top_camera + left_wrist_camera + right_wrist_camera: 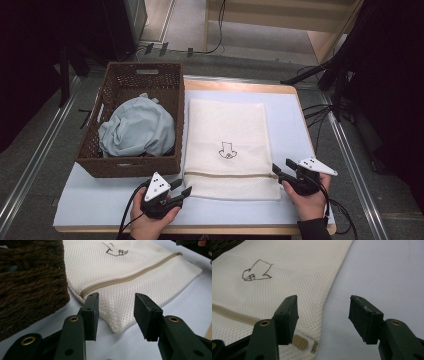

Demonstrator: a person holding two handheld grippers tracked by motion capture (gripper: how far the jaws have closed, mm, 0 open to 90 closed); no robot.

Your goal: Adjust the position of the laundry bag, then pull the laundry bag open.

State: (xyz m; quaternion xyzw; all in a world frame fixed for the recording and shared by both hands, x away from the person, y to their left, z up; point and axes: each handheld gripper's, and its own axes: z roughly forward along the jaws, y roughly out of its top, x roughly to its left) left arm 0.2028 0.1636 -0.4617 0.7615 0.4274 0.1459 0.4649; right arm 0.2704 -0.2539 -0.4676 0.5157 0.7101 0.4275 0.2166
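A cream mesh laundry bag (227, 135) lies flat on the table, with a tan zipper (125, 278) near its front edge and a small dark line drawing (255, 272) on top. My left gripper (183, 187) is at the bag's near left corner and stands open; that corner (117, 320) sits just beyond the gap between its jaws (116, 307), untouched. My right gripper (281, 166) is at the near right corner, also open (323, 311). One of its jaws hangs over the bag's edge by the zipper's end tab (302, 342), the other over the bare table.
A dark woven basket (107, 167) stands left of the bag and holds a crumpled pale blue cloth (137, 127); its wall (30, 282) is close to my left gripper. A pale blue sheet (295, 125) covers the table. Cables and dark stands lie on the floor beyond.
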